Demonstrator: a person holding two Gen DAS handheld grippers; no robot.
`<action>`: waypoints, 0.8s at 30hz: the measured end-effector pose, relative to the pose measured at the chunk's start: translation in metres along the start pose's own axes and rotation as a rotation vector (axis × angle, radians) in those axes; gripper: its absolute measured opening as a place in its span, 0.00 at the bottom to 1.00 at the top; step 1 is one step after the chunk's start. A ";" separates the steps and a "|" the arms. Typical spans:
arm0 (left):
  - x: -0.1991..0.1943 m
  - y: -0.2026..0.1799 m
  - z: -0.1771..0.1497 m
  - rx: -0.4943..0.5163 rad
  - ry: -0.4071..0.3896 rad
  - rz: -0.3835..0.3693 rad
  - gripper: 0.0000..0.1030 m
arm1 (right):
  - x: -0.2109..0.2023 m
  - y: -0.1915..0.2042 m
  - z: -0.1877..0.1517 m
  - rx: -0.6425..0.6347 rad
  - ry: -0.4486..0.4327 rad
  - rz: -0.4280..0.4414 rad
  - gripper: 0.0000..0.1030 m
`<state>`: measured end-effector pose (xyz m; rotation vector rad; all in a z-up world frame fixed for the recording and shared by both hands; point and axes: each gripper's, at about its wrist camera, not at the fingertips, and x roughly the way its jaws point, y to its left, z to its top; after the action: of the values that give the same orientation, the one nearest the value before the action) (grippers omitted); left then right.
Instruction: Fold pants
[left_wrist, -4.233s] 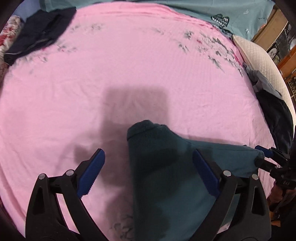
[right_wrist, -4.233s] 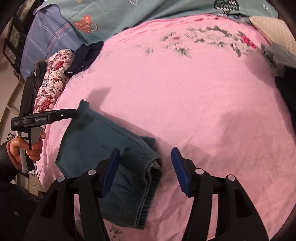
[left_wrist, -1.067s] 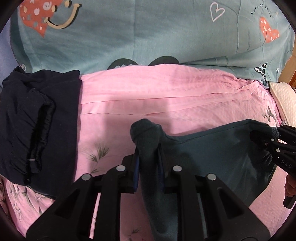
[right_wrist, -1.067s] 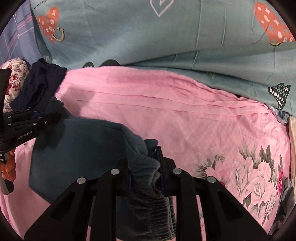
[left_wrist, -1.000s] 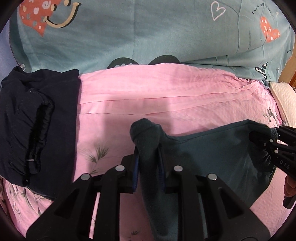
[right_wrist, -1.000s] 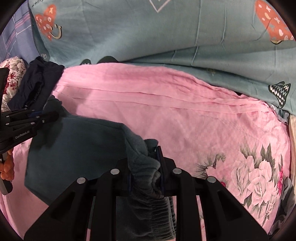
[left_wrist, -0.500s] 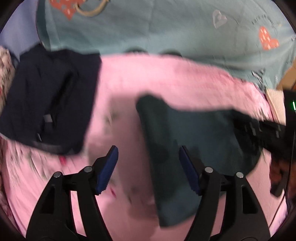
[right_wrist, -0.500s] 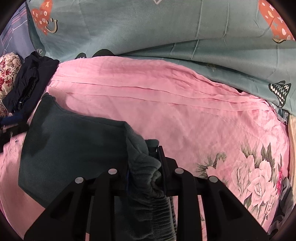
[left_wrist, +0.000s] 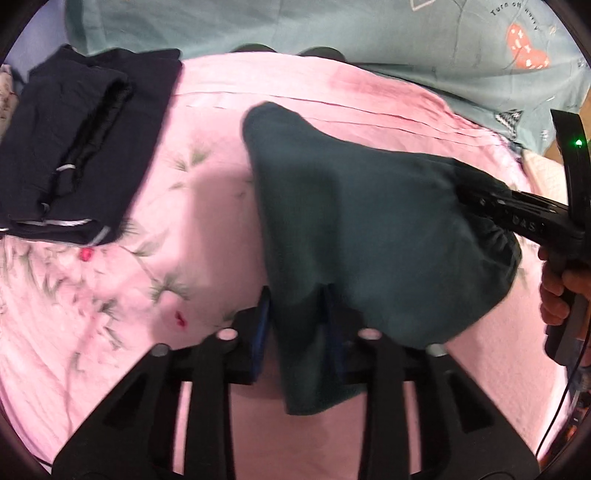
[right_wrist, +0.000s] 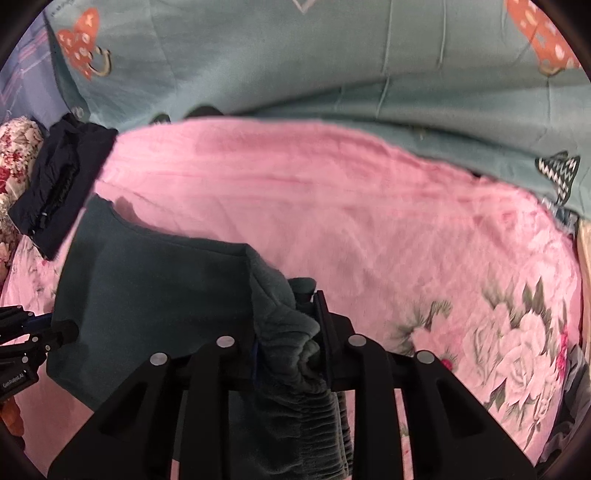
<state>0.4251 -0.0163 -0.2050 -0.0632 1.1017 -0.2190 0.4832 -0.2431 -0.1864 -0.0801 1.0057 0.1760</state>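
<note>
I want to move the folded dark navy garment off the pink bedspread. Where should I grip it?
Probably the dark navy garment by its thick folded edge with the pale trim, coming in from the near side. The layers stack there, so the jaws would catch them all.

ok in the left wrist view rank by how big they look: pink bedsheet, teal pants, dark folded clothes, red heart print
1. pink bedsheet
2. teal pants, nearer the camera
3. dark folded clothes
4. red heart print
</note>
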 end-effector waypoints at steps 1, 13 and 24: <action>-0.004 0.003 0.001 -0.009 -0.001 0.028 0.60 | 0.003 -0.002 -0.001 0.004 0.006 -0.024 0.52; -0.041 -0.028 -0.005 0.061 -0.125 0.001 0.66 | -0.074 0.007 -0.024 0.063 -0.102 0.200 0.40; -0.094 -0.061 -0.012 0.113 -0.121 0.149 0.96 | -0.099 0.020 -0.042 0.070 -0.019 0.013 0.55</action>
<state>0.3653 -0.0553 -0.1185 0.1052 0.9675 -0.1415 0.3935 -0.2408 -0.1249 -0.0081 0.9926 0.1525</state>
